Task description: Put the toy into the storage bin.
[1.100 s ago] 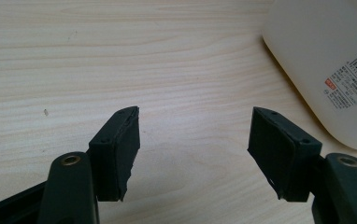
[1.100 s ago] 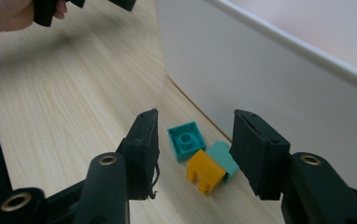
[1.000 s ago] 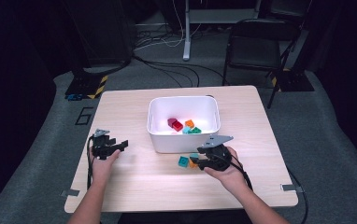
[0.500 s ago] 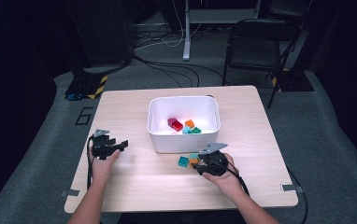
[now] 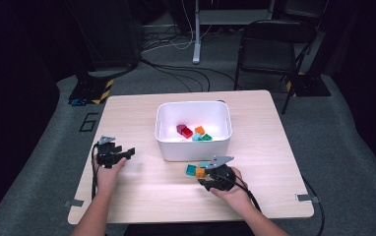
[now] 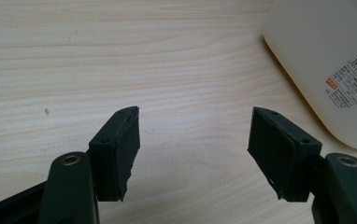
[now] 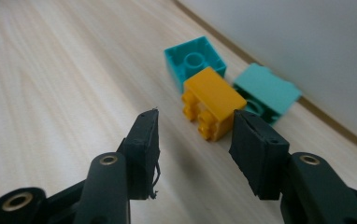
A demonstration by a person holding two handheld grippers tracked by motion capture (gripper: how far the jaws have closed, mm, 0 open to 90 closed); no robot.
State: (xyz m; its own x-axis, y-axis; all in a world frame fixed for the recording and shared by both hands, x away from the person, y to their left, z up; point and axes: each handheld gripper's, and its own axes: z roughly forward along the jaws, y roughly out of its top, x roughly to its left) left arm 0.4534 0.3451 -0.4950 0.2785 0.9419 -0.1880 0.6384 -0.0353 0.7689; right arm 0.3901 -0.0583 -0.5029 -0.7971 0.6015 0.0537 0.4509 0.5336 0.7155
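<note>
On a wooden bench, three small blocks lie clustered just in front of a white tub: an orange block touching two teal blocks beside the tub's wall. The right hand-held gripper hovers released just short of the orange block; the left hand-held gripper rests released, well apart. Red, orange and teal bricks sit inside the tub

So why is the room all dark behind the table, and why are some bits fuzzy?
High view: light falls on the table and white bin; the floor and chair behind sit in shadow. Right gripper view: the orange brick is fairly sharp, the near claw soft. Left gripper view: the bin's label is blurry.
</note>
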